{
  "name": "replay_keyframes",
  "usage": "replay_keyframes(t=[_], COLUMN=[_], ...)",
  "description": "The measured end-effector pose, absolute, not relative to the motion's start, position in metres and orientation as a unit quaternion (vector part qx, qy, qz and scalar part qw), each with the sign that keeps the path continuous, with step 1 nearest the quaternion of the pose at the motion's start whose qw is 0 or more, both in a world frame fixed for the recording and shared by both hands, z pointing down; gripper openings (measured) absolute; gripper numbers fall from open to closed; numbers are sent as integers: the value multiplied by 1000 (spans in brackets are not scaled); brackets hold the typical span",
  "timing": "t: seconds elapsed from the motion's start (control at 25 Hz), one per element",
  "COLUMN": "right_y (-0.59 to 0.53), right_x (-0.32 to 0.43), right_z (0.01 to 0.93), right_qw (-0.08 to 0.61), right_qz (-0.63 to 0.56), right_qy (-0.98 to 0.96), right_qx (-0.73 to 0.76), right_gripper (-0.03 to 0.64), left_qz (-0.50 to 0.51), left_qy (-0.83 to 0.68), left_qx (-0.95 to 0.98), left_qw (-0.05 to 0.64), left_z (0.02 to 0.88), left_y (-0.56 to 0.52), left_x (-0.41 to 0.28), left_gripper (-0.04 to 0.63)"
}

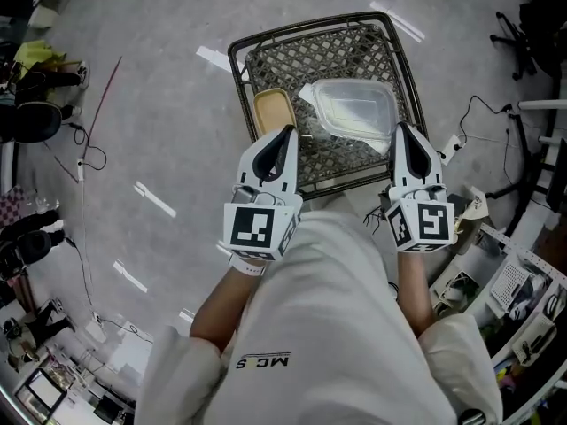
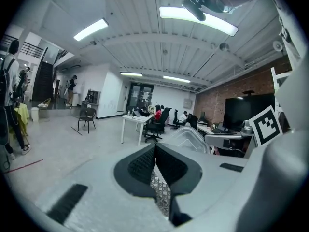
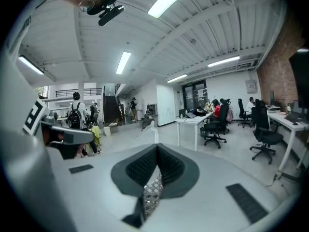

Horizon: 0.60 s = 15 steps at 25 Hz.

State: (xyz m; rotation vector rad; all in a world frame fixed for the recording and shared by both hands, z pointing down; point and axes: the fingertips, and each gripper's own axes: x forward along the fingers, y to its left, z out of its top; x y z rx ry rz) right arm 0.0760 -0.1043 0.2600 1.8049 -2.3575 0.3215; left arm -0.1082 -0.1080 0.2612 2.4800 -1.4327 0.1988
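Note:
A dark wire-mesh basket hangs over the grey floor, held at its near side by both grippers. In it lie a clear plastic container and a tan oblong dish. My left gripper is shut on the basket's mesh; in the left gripper view a strip of mesh shows between the closed jaws of the left gripper, with the clear container beyond. My right gripper is shut on the mesh too, and mesh shows below the closed tips of the right gripper.
White tape marks and cables lie on the floor. Clutter lines the left edge and a shelf stands at lower right. Ahead are a white desk, office chairs, seated people and a dark screen.

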Motion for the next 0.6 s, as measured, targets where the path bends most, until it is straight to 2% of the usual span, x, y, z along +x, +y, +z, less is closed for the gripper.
replay_keyframes(t=[0.6], right_y=[-93], right_x=[71], right_z=[240], right_qw=[62], right_qz=[96], right_qy=[-789], right_qx=[604], right_gripper=[15], left_qz=[42], left_qy=[-502], left_qx=[856], left_qw=[119], left_z=[237], left_y=[-103], left_x=[-115], left_gripper=[25])
